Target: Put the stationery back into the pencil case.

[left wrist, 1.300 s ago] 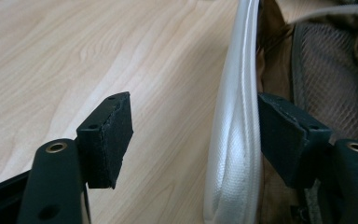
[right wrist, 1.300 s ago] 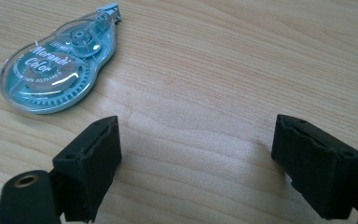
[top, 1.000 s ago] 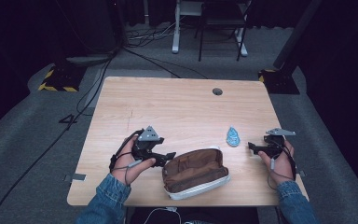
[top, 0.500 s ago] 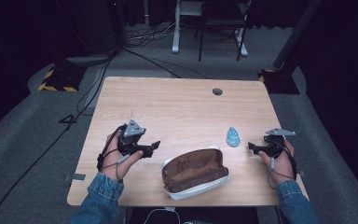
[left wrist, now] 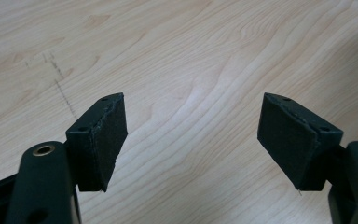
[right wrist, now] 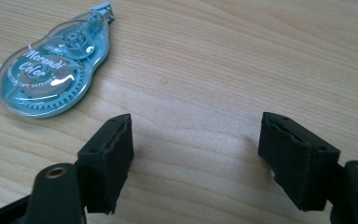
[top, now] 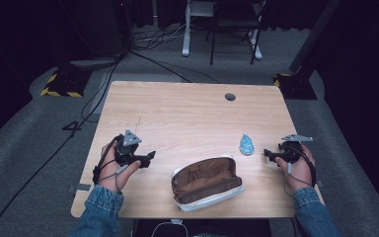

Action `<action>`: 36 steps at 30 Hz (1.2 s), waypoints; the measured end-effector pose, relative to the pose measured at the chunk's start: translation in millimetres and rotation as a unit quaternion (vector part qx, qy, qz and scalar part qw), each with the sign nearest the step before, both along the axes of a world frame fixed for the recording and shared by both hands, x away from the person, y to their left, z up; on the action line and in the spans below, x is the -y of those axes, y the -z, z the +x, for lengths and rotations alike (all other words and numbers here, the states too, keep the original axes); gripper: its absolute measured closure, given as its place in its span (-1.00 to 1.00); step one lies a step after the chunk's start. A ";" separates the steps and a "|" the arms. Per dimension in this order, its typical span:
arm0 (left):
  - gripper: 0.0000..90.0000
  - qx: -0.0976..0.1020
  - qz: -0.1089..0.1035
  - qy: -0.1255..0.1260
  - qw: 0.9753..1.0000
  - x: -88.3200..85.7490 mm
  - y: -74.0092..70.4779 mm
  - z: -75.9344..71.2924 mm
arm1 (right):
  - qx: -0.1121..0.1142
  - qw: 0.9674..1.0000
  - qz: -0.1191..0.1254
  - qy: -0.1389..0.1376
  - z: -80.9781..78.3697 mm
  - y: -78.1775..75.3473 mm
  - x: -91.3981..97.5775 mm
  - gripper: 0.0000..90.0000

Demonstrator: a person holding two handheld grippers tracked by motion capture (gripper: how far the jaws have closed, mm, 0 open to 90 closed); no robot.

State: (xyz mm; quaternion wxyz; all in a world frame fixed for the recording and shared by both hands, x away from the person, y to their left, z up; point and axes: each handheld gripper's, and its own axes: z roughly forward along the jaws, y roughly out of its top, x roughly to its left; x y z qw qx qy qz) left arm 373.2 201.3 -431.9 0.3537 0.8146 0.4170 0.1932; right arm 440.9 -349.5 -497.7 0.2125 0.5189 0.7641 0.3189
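Correction tape (right wrist: 51, 70) lies flat just ahead and left of the wide-open right gripper (right wrist: 193, 161), so swing over it, straddle its narrow width, then carry it to the open pouch (top: 206, 182); left gripper (left wrist: 191, 140) waits wide, empty.

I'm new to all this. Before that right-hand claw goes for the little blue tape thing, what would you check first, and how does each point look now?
1. Right gripper open: ok.
2. Nothing between its jaws: ok.
3. Correction tape lying flat on the table: ok.
4. Tape lined up between the jaws: not ok, it sits off to one side.
5. Left gripper open and apart from the pouch: ok.
6. Pouch open: ok.
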 end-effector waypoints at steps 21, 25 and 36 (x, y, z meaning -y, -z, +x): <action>-0.56 -0.066 0.030 -0.036 0.997 -22.2 48.0 -3.6 | -0.027 0.999 0.035 -0.030 5.0 -31.7 -37.3 -0.32; -0.58 -0.071 0.030 -0.035 0.996 -23.5 54.4 -5.8 | -0.033 0.998 0.036 -0.045 7.6 -33.1 -48.5 -0.31; -0.64 -0.066 0.016 -0.037 0.997 -28.2 66.8 -11.2 | -0.042 0.997 0.029 -0.065 17.3 -25.9 -73.0 -0.33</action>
